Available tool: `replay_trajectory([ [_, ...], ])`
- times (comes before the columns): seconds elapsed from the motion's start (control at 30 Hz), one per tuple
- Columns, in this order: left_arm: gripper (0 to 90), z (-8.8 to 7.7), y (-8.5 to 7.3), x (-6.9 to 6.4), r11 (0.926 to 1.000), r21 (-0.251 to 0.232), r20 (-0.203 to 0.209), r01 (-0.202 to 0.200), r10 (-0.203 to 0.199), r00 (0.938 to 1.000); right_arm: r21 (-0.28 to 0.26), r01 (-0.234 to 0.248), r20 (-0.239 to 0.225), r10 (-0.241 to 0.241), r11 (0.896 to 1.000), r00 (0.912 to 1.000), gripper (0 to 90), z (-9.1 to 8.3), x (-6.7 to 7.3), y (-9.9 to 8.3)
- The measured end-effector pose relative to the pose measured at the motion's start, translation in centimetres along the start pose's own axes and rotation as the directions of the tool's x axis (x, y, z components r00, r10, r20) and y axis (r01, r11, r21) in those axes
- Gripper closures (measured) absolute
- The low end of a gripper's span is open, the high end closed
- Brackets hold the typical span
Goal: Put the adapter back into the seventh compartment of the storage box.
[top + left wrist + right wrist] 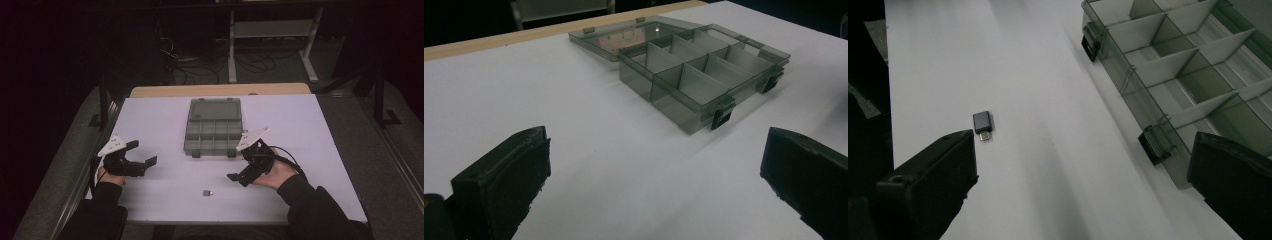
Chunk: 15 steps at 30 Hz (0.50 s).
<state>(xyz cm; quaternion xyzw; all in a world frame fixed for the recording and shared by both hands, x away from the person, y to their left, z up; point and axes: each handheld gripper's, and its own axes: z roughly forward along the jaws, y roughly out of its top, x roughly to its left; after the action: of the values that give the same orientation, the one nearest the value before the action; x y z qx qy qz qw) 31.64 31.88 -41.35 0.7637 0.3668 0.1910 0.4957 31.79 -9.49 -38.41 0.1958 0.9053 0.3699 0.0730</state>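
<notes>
Hands of a person at a white bench (165, 120) grip two sets of tongs, seen from the high view: the left tongs (141, 153) sit near the left edge with jaws spread wide and empty, the right tongs (239, 170) lie right of centre, also spread and holding nothing. A small dark adapter (207, 192) rests on the bench near the front edge, just left of the right tongs. A grey compartment box (213, 131) lies open at the far centre, lid folded back.

Left gripper view: both jaws stand wide apart, the compartment box (704, 75) beyond them, its cells bare.

Right gripper view: jaws wide, the adapter (982, 123) lying just beyond the left jaw, metal plug toward the camera; the compartment box (1188, 65) lies to the right, well apart from it.
</notes>
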Motion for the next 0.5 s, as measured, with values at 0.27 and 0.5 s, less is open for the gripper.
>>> replay_trajectory([
  [0.27, 0.0, 0.0, 0.0, 0.0, 1.0, 0.001, 0.001, 0.0, 0.0, 1.0, 0.022, 0.016, -0.015, -0.015, 1.0, 0.9998, 0.0, 0.7, 0.3, 0.4],
  [0.5, 0.0, 0.0, 0.0, 0.0, 1.0, 0.001, 0.002, -0.001, 0.001, 1.0, 0.037, 0.027, -0.028, -0.026, 0.999, 0.9993, 0.0, 1.3, 0.5, 0.6],
])
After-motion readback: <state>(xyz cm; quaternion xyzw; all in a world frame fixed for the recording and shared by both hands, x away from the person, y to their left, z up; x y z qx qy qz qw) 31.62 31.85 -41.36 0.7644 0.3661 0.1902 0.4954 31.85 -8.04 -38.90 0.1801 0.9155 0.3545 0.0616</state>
